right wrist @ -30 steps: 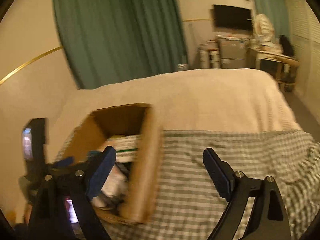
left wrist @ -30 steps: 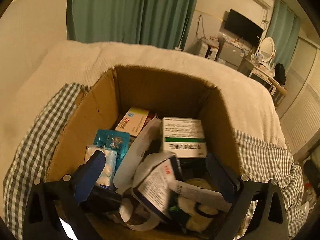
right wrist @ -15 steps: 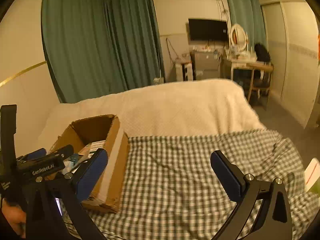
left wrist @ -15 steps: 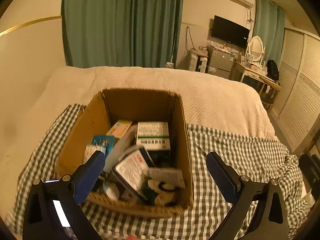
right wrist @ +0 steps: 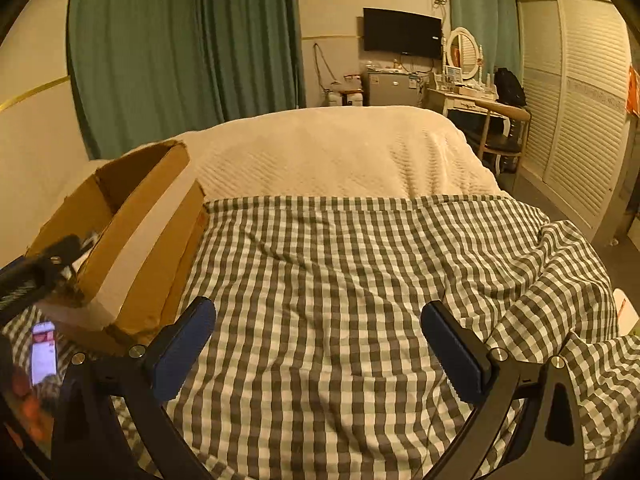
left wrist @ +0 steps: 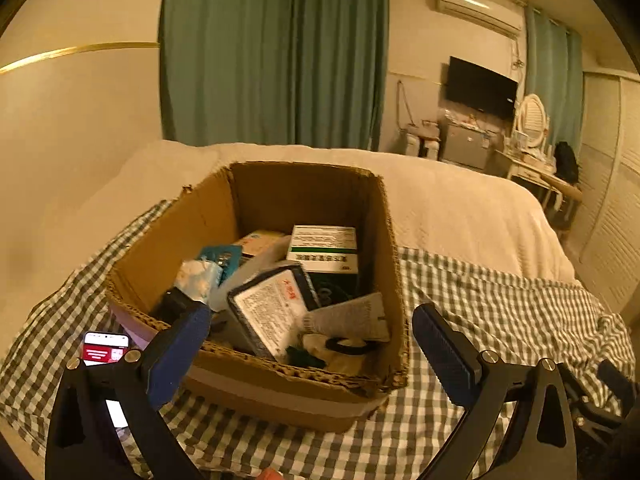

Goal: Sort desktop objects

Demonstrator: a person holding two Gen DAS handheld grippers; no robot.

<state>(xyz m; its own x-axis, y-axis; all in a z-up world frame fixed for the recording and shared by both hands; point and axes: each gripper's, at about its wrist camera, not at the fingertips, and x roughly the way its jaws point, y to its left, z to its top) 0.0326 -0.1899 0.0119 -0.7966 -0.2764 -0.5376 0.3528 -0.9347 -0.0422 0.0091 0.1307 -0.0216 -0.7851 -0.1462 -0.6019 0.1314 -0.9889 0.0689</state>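
Note:
An open cardboard box stands on a checked cloth on the bed. It holds several items: a white and green medicine box, a dark-edged white packet, a blue blister pack and a black ring. My left gripper is open and empty, held back from the box's near wall. My right gripper is open and empty over the bare checked cloth, to the right of the box.
A phone with a lit screen lies on the cloth left of the box; it also shows in the right wrist view. A cream blanket covers the far bed. A dressing table and chair stand at the right.
Both grippers have pulled back and up from the box. The left one was down inside it a second ago and now views the whole box. Both stayed open.

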